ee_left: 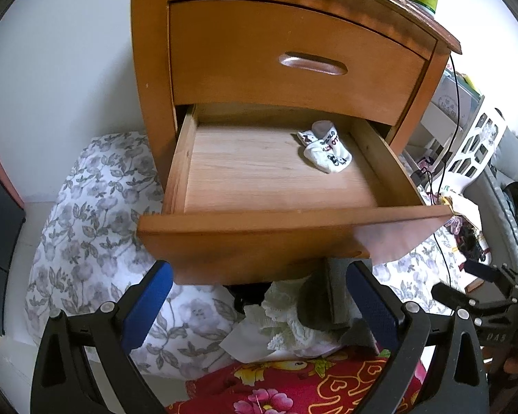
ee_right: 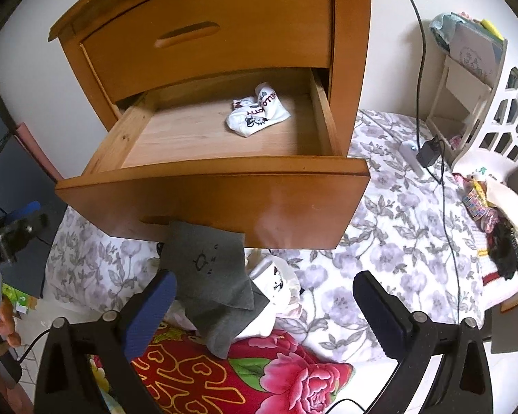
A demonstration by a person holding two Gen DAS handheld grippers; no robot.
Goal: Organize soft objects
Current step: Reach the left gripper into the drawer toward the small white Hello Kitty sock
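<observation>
Wooden nightstand (ee_left: pixel 245 62) stands over the bed, its lower drawer (ee_right: pixel 197 145) pulled out and the upper one closed. Inside the drawer, toward the 1 o'clock corner in the left wrist view, lies a pair of white printed socks (ee_left: pixel 324 153), touching nothing else.

Below the drawer front, on the grey floral bedding (ee_right: pixel 390 241), sits a loose pile of soft things: a grey sock (ee_right: pixel 207 276) draped at 12 o'clock from the right tongs (ee_right: pixel 264 303), with a white printed sock (ee_right: pixel 276 281) just beside it and a lacy cream cloth (ee_left: pixel 286 321) seen from the left side. A red floral quilt (ee_right: pixel 259 376) lies at 6 o'clock under both cameras.

The right tongs stand wide apart, gripping nothing; the grey sock hangs beside the left-hand pad. The left tongs (ee_left: pixel 259 307) are likewise spread wide with nothing between the pads.
</observation>
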